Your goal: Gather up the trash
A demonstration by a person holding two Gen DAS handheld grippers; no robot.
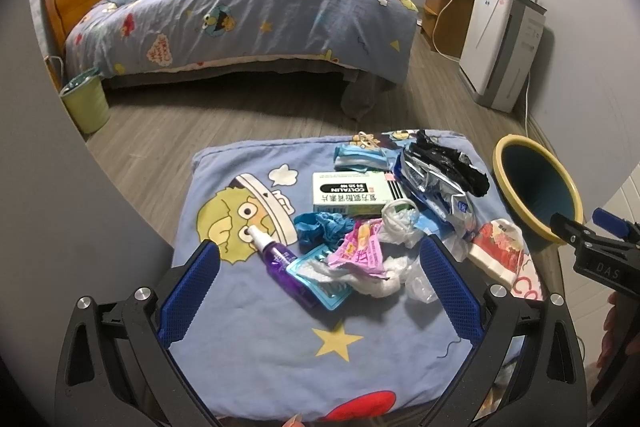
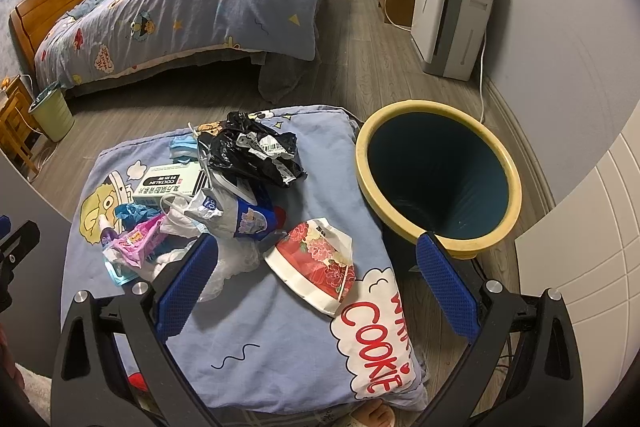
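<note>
Nothing binned yet: we see bin (image 2: 438, 179) empty at right, trash pile (image 1: 384, 223) untouched mid-frame; both hand-held grippers, left (image 1: 320, 291) and right (image 2: 316, 283), wide open, empty.

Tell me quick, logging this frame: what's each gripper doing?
Left gripper: open, empty, over the trash pile.
Right gripper: open, empty.

Cartoon-print cushion (image 1: 256, 323), medicine box (image 1: 348, 195), purple spray bottle (image 1: 280, 263), crumpled wrappers (image 1: 360, 251)
</note>
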